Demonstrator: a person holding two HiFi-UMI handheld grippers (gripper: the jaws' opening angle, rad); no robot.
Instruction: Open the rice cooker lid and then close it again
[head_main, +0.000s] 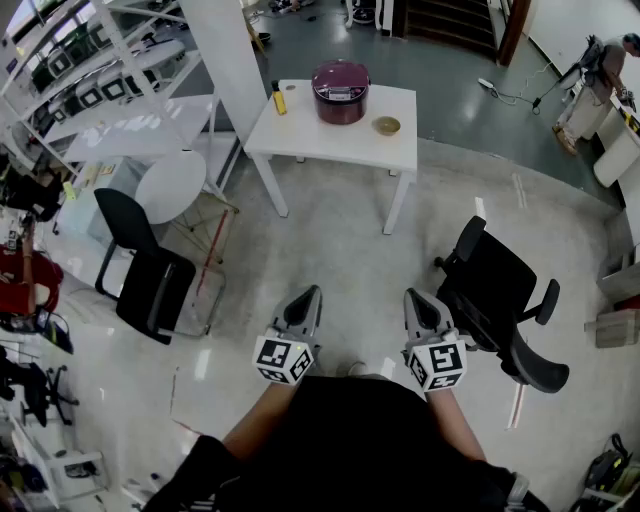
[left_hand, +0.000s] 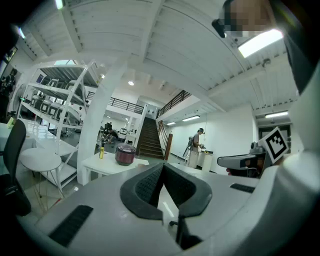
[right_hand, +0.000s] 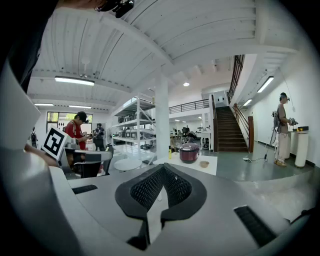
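Ahead, white table (head_main: 300, 130) bearing rice cooker (head_main: 341, 91), grey polished floor (head_main: 340, 250)

Bright, even indoor light; heavy fisheye distortion in every view.
Ceiling strip lights (left_hand: 262, 42) supply the light, and one glares white in the left gripper view. The polished floor (head_main: 330, 240) carries a soft sheen and faint shadows. Both gripper views darken to black at the corners.
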